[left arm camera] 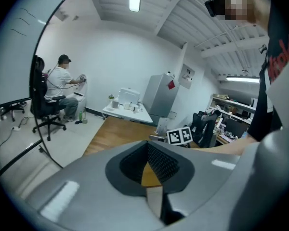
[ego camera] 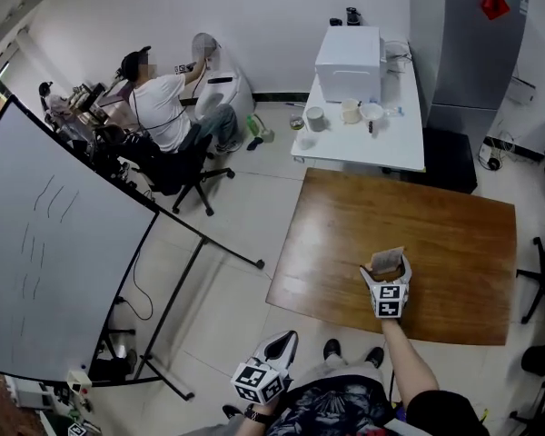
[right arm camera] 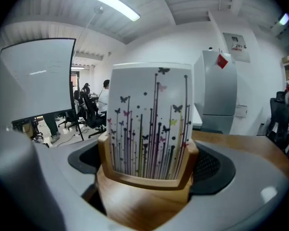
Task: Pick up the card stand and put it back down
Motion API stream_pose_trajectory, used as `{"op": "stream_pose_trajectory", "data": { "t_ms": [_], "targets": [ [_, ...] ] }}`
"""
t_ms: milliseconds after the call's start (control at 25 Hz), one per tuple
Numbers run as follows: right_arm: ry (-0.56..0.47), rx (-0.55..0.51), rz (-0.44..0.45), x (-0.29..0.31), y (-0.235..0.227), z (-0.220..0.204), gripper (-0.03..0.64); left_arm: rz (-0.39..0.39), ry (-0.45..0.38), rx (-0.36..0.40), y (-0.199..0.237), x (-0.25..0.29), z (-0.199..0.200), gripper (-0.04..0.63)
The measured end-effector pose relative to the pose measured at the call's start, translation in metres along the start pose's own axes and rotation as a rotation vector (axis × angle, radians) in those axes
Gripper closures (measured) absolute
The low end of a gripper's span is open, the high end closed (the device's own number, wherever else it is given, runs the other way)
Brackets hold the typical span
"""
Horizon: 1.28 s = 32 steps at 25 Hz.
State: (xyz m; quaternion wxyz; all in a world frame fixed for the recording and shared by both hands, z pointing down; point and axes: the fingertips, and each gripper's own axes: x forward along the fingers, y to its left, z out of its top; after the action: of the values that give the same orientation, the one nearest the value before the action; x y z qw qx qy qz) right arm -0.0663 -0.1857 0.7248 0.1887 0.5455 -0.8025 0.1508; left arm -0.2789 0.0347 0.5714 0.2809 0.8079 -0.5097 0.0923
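Now: the right claw is closed on the wooden base of the card stand, which sits squarely between its jaws. The printed card stands upright in the slot, just ahead of the claw.
Where the stand is: in the right claw, over the brown desk. I cannot tell whether the base rests on the desk under the claw or hangs just clear of it.
Left claw: narrow, with the jaws drawn together and nothing between them. It is held low, left of the right claw and well apart from the desk.
Likely step: the carry or the set-down, judging by the firm hold above the desk.
Risk, tipping: the card makes the stand tall above the claw. If the base meets the desk on one edge and the jaws part then, the stand probably topples forward.
Risk, loose card: the card seems only to rest in its slot, so tilting the claw could let it slide out.
Risk, slipping: smooth wood may creep through the jaws if the grip eases before the base sits flat.
Risk, dragging: pulling the claw back before the jaws fully part could drag the stand along.
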Motion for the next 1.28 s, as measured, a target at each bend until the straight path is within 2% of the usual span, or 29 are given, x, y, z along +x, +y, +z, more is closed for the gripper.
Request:
{"op": "stream_pose_trajectory", "data": {
  "t_ms": [120,200,280,360,480,600,720,800,840,920,960,1000,1160,1240,1280],
  "targets": [
    [0.062,-0.033,0.028,0.079,0.025,-0.020,0.074,0.110,0.000,-0.020,0.037,-0.032,-0.014,0.595],
    [0.079,-0.074,0.008,0.124,0.031,-0.024,0.074,0.174,-0.015,-0.022,0.061,-0.046,-0.018,0.595],
    [0.099,-0.101,-0.034,0.153,0.034,-0.026,0.074,0.223,-0.022,-0.028,0.081,-0.058,-0.019,0.595],
    [0.151,-0.078,-0.047,0.166,0.043,-0.043,0.074,0.250,-0.003,-0.036,0.092,-0.069,-0.024,0.595],
    [0.230,-0.042,0.013,0.168,0.064,-0.067,0.071,0.237,0.010,-0.059,0.093,-0.069,-0.021,0.595],
    [0.287,0.014,0.111,0.152,0.073,-0.071,0.037,0.173,0.002,-0.055,0.086,-0.047,-0.012,0.595],
    [0.212,0.015,0.075,0.105,0.051,-0.057,0.037,0.083,-0.009,-0.020,0.068,-0.020,-0.001,0.595],
    [0.108,-0.025,0.024,0.053,0.031,-0.033,0.047,0.020,-0.018,0.002,0.055,-0.003,0.009,0.595],
    [0.061,-0.048,-0.010,0.020,0.017,-0.022,0.108,-0.013,-0.020,0.008,0.049,0.007,0.012,0.595],
    [-0.002,-0.086,-0.110,-0.050,-0.020,-0.005,0.311,-0.080,-0.018,0.012,0.036,0.029,0.015,0.595],
    [-0.020,-0.092,-0.176,-0.084,-0.043,0.001,0.391,-0.113,-0.016,0.013,0.029,0.039,0.017,0.595],
    [-0.030,-0.085,-0.253,-0.119,-0.069,0.005,0.429,-0.144,-0.012,0.015,0.020,0.048,0.017,0.595],
    [-0.041,0.060,-0.591,-0.269,-0.189,-0.002,0.457,-0.280,0.028,0.057,-0.031,0.081,0.013,0.595],
    [-0.063,0.136,-0.704,-0.333,-0.230,-0.008,0.515,-0.341,0.038,0.085,-0.057,0.096,0.014,0.595],
    [-0.069,0.156,-0.740,-0.357,-0.242,-0.012,0.591,-0.363,0.038,0.099,-0.067,0.103,0.016,0.595]
  ]
}}
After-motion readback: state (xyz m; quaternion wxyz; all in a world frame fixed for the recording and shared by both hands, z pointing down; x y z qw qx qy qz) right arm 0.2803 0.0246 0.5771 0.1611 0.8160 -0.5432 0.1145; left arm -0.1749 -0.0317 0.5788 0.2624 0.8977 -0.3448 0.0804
